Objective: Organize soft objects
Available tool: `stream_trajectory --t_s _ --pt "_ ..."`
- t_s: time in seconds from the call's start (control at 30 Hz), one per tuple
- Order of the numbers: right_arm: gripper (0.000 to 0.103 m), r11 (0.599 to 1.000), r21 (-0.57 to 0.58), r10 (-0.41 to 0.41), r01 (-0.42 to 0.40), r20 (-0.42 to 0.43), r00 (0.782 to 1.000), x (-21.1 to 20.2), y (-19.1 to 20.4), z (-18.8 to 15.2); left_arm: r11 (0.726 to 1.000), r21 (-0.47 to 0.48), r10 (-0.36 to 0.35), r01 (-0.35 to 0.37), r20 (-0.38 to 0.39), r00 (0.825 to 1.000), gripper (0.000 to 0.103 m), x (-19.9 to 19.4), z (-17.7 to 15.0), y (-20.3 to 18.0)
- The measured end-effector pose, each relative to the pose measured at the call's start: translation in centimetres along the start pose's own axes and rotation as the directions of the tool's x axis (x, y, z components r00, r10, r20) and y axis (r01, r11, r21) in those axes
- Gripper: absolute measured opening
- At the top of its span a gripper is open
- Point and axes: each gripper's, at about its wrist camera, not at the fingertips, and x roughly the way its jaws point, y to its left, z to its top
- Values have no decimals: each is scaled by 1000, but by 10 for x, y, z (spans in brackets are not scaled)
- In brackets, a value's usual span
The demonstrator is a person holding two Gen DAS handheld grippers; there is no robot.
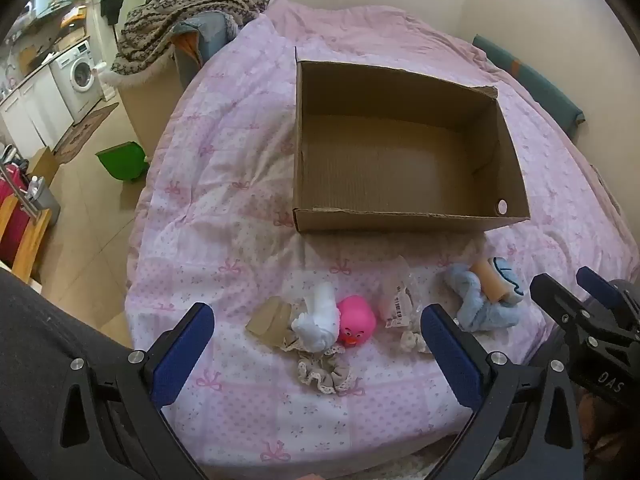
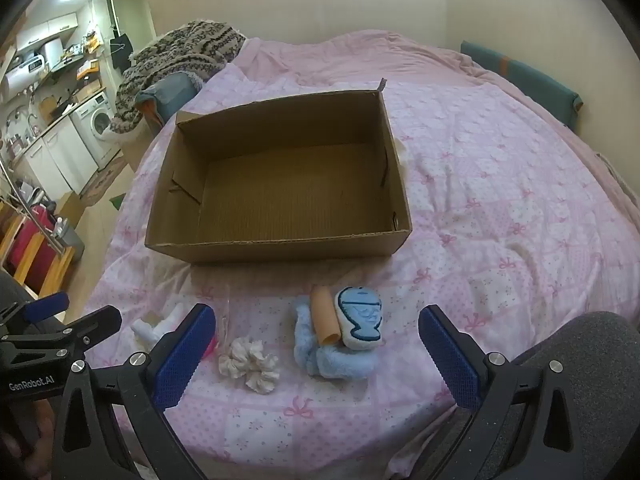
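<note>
An open cardboard box [image 1: 400, 222] [image 2: 280, 250] with nothing inside it sits on the pink quilt. In front of it lie a pink rubber duck [image 1: 356, 322], a white sock [image 1: 320, 320] [image 2: 156, 328], a beige lace scrunchie [image 1: 324, 372], a white scrunchie [image 2: 250, 364], a clear plastic bag [image 1: 396, 300], a light blue fluffy cloth [image 1: 480, 308] [image 2: 332, 356], a beige tube [image 2: 326, 316] and a blue fish-shaped pad [image 2: 360, 318]. My left gripper [image 1: 316, 314] hangs open above the duck and sock. My right gripper [image 2: 316, 314] hangs open above the blue cloth and white scrunchie.
The quilted bed [image 2: 500, 200] fills both views. A knitted blanket [image 1: 192, 8] lies at its far left corner and a teal cushion [image 1: 532, 80] at the right wall. A green bin [image 1: 122, 160] stands on the floor. A person's dark-clad legs [image 2: 580, 352] are at the near edge.
</note>
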Motion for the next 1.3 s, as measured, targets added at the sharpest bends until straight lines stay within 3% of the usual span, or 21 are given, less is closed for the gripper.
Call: stream_trajectory --t_s 0.17,1.3 --pt "103 1000 -1 2 -2 1 1000 0 1 0 1000 -18 -24 24 -2 1000 103 1 0 3" --pt "103 1000 -2 -7 7 8 1000 -2 -1 1 1000 -8 -11 11 10 1000 103 -3 1 1"
